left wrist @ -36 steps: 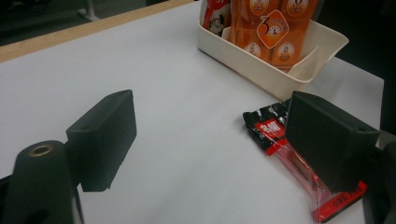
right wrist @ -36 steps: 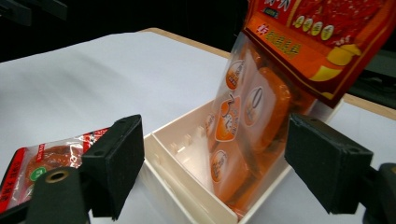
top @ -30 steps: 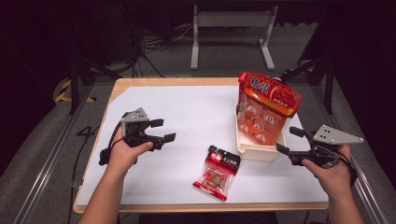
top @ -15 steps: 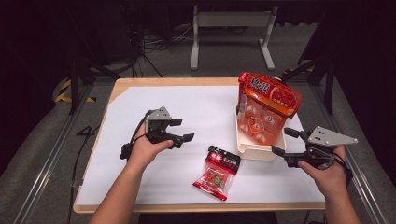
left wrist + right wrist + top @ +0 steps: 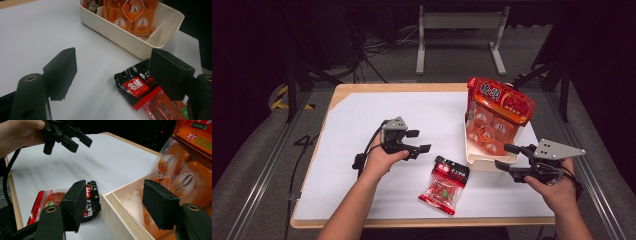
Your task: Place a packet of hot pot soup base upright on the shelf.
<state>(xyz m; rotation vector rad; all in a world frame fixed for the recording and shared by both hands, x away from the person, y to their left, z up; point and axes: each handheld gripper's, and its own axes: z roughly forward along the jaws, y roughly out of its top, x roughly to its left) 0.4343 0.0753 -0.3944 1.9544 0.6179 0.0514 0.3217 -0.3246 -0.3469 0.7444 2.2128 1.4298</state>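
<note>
High view. Left hand-held gripper [image 5: 418, 141]: jaws apart, just been closing a little, nothing between them, above the white sheet [image 5: 362, 125] on the table [image 5: 343, 90]. Small red snack packet [image 5: 444, 184]: flat on the sheet, near that gripper, just beside the cream tray [image 5: 482, 162]. Right hand-held gripper [image 5: 503, 156]: jaws apart, just been closing, at the tray's near corner. Large orange bag [image 5: 497, 117]: upright in the tray.

Left gripper view. Jaws wide, empty; packet [image 5: 140, 87] beside the right-hand jaw, tray [image 5: 120, 32] beyond.

Right gripper view. Jaws open on either side of the tray wall [image 5: 117, 212], not pressing it; packet [image 5: 50, 200] behind the left-hand jaw.
</note>
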